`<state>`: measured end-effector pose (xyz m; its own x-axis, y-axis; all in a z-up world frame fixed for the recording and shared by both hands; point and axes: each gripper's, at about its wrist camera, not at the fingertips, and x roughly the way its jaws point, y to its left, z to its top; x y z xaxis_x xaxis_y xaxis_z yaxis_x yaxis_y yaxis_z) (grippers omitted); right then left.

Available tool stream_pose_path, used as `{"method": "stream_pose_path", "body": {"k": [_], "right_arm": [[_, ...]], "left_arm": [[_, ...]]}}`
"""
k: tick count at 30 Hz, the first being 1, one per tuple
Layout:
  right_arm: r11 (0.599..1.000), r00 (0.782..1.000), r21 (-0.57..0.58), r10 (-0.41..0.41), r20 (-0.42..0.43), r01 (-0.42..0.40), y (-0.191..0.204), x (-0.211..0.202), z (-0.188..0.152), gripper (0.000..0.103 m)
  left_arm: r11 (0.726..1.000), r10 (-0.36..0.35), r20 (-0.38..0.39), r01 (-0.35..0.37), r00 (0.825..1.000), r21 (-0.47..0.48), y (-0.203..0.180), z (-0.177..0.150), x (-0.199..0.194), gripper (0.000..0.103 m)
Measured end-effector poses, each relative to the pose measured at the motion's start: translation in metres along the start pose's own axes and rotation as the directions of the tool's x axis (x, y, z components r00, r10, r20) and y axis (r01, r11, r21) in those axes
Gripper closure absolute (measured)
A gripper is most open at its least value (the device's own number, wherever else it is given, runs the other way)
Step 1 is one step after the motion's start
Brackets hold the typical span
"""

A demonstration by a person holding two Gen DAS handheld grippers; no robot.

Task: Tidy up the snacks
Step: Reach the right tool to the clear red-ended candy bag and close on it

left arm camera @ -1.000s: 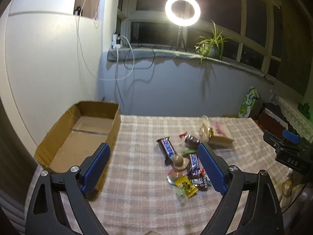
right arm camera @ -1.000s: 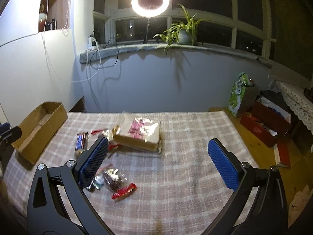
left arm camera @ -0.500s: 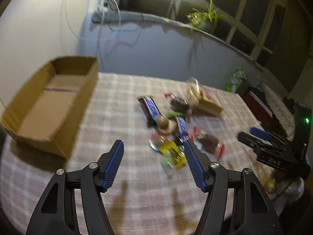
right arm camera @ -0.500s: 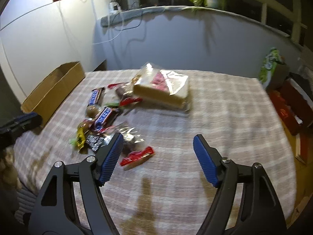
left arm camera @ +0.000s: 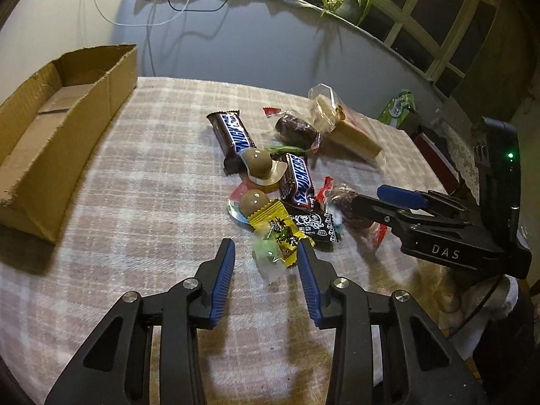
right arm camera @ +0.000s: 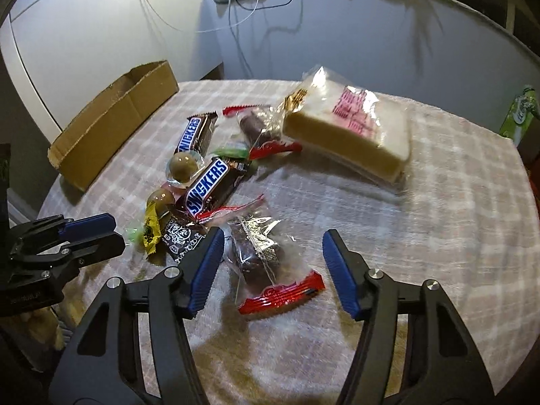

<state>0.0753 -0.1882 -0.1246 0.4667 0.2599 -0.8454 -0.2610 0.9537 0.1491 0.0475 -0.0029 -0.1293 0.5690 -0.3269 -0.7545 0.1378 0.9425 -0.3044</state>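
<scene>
A pile of snacks lies on the checked tablecloth. My left gripper points down at its near edge, its jaws closing. A green-and-clear candy and a yellow candy lie between the pads, which do not press on them. My right gripper straddles a chocolate cake in a clear, red-ended wrapper; its jaws are closing too, with gaps at both pads. Two Snickers bars, round chocolates and a wrapped sandwich lie beyond. An empty cardboard box stands at the left.
The right gripper reaches in from the right in the left wrist view, and the left gripper from the left in the right wrist view. A green carton stands past the table's right edge. Cables hang on the back wall.
Both grippers have sunk and tipped down toward the snack pile, and both pairs of jaws have narrowed. The ring light has left both views.
</scene>
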Motion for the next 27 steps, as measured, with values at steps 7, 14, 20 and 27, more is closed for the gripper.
{"method": "stream_pose_path", "body": {"k": [7,14,20,27], "right_arm": [[0.999,0.999,-0.032,0.011,-0.036,-0.013,0.003,0.013,0.002,0.041],[0.999,0.998,-0.037,0.035,-0.054,-0.037,0.007,0.025,0.005,0.057],[0.999,0.998,-0.016,0.046,-0.05,-0.047,0.004,0.022,0.003,0.061],[0.998,0.998,0.032,0.056,-0.022,-0.055,-0.003,0.005,0.0,0.062]], "left_arm": [[1.0,0.002,-0.04,-0.002,0.999,0.007,0.0,-0.002,0.016,0.079],[1.0,0.007,-0.038,-0.007,0.999,0.012,-0.001,-0.003,0.017,0.086],[1.0,0.012,-0.028,-0.012,1.0,0.01,-0.001,-0.003,0.015,0.087],[1.0,0.012,0.0,-0.012,1.0,-0.009,0.008,-0.003,0.001,0.087]]}}
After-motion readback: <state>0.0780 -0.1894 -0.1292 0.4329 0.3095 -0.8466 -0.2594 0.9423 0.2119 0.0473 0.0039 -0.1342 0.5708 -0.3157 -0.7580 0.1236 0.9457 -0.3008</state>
